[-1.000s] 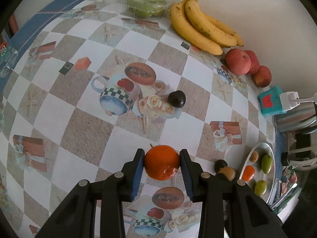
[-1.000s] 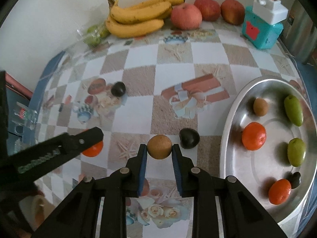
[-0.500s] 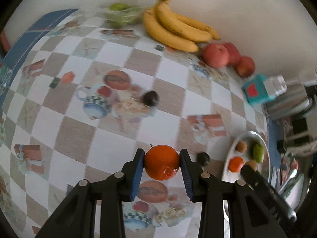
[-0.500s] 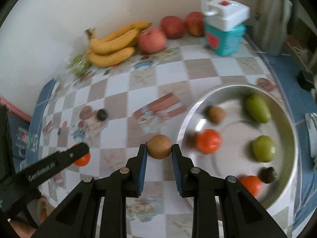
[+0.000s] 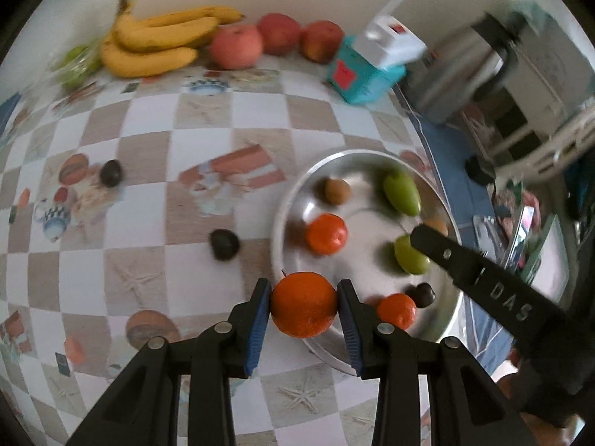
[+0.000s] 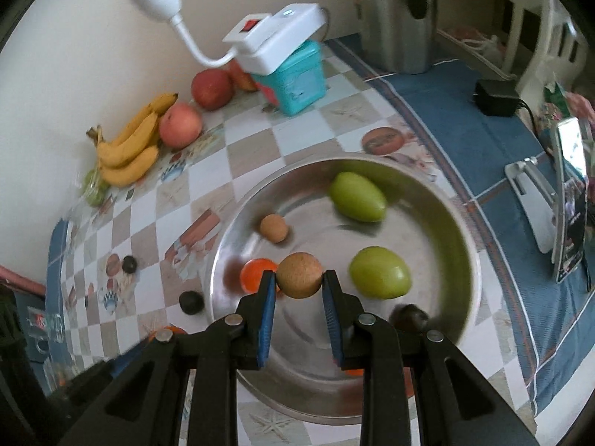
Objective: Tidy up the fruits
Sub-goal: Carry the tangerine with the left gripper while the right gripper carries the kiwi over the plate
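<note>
Left gripper (image 5: 303, 306) clamped an orange (image 5: 304, 304) at the metal tray (image 6: 466, 230) rim; right gripper (image 6: 298, 285) pinched a brown fruit (image 6: 299, 275) over it. Released high, either could roll out

Left hand-held gripper (image 5: 303, 310) clamps orange (image 5: 304, 304) — beside steel tray (image 5: 286, 200).

You see the clear bag of green fruit (image 5: 76, 65) only as a motion-blurred smear beside the yellow bananas (image 5: 156, 46). The black gripper fingers (image 6: 260, 319) half hide one orange tangerine (image 6: 254, 275) in the round steel tray (image 6: 461, 230).
</note>
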`<state>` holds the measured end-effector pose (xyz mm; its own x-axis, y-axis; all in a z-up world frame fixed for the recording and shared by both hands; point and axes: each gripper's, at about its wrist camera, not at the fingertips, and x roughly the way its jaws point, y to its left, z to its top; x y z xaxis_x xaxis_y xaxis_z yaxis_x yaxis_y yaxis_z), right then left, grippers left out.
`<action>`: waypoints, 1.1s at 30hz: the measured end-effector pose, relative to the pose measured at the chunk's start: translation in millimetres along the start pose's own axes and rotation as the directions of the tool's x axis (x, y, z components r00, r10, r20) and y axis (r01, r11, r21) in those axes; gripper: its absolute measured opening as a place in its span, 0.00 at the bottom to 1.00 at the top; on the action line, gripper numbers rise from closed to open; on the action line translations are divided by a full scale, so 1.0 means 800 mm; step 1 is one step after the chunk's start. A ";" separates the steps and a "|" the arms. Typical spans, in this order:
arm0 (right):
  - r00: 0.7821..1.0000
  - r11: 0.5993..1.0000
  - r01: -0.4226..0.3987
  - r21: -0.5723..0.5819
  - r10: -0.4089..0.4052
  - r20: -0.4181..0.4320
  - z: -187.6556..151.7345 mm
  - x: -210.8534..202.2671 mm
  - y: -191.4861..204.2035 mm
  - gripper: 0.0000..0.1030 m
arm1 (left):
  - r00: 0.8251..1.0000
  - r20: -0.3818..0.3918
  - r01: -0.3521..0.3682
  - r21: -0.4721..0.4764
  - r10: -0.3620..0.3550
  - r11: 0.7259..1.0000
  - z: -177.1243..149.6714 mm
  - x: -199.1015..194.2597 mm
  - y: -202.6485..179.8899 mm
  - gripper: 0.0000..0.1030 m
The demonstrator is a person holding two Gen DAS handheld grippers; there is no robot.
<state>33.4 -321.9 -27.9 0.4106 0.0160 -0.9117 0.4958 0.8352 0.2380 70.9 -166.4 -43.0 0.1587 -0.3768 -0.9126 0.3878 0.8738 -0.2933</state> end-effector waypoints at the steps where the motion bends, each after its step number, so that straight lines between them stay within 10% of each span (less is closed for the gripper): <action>1: 1.000 1.000 -0.001 0.003 0.001 0.003 0.001 -0.002 -0.003 0.26 | 1.000 -0.001 -0.010 0.014 0.010 1.000 -0.001 0.003 -0.005 0.38; 33: 0.999 0.999 -0.027 0.033 0.028 -0.029 -0.001 0.008 -0.022 0.26 | 0.996 0.050 -0.077 0.160 0.070 0.984 -0.008 0.037 -0.040 0.38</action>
<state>26.8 -336.1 -38.4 0.4018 0.0553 -0.9141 0.5100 0.8156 0.2735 57.6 -203.2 -62.5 0.2306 -0.3294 -0.9156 0.5149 0.8398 -0.1724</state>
